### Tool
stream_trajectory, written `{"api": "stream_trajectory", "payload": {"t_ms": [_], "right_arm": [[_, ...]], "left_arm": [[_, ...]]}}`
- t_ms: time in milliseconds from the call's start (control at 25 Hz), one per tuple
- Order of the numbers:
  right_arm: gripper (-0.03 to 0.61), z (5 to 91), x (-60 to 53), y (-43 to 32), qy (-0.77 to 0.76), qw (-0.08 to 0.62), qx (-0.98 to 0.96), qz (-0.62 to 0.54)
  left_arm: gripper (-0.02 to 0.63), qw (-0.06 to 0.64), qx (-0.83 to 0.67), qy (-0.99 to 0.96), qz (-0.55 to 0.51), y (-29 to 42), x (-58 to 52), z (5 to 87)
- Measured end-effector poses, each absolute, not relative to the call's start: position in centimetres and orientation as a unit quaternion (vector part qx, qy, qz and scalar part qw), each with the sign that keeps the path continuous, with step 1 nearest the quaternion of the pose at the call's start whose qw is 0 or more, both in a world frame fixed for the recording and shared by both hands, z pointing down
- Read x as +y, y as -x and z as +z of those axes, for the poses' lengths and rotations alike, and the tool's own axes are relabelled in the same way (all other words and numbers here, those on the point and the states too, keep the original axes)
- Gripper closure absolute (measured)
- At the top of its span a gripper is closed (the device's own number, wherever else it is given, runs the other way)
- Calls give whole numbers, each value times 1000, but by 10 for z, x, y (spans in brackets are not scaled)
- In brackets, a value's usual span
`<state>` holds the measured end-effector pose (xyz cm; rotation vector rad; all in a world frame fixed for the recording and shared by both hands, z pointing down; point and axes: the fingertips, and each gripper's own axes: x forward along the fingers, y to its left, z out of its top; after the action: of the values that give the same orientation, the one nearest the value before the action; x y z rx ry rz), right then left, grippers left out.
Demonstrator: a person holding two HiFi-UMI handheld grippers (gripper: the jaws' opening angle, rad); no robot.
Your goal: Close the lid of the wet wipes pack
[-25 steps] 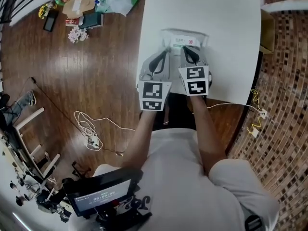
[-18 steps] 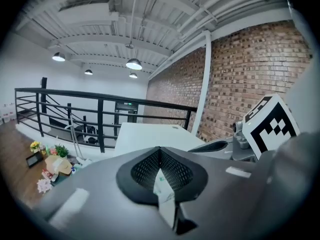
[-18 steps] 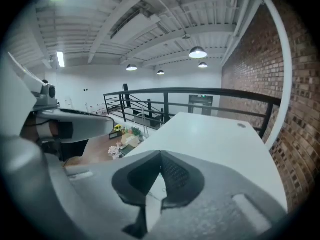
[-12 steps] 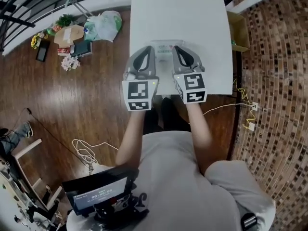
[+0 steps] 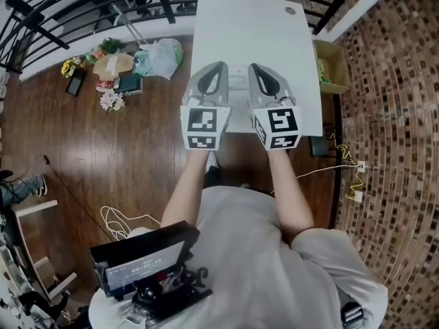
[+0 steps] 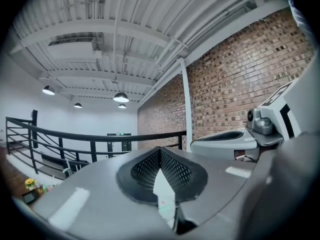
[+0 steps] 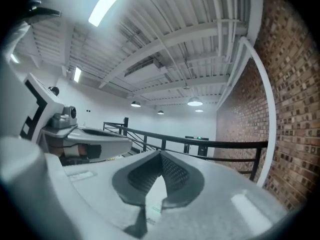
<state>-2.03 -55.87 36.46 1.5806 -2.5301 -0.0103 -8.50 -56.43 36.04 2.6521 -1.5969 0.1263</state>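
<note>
L gripper (image 5: 220, 67) & R gripper (image 5: 253, 68) were closed, empty, masking wipes pack (image 6: 165, 204). Bags (image 5: 159, 57) on wood floor (image 5: 103, 156); white table (image 5: 240, 26); brick wall (image 5: 391, 115).

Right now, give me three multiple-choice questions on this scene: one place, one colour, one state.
1. The left hand-held gripper and right hand-held gripper hang over: A a green carpet; B a white rectangular table; C a kitchen sink.
2. The left hand-held gripper's textured pads are: A black; B red; C yellow.
3. The right hand-held gripper's jaws stand: A wide apart; B tips together; C clamped on a cup.
Answers: B, the head view shows the table beneath; A, its own view shows black pads; B, its own view shows the tips meeting.
</note>
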Motion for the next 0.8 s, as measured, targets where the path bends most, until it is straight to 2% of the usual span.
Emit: {"api": "stream_trajectory", "payload": {"t_ms": [400,600,800], "right_arm": [[588,421,-434,-69,-533,35,-838,112],[588,351,-406,-72,-524,-13,-850,45],[588,318,-401,-64,-524,-10,-852,-1]], "left_arm": [[597,-5,-561,-827,43,27,-423,363],[597,0,-584,-811,36,34,-393,335],[597,-22,-590,-807,3,46,-385,316]]}}
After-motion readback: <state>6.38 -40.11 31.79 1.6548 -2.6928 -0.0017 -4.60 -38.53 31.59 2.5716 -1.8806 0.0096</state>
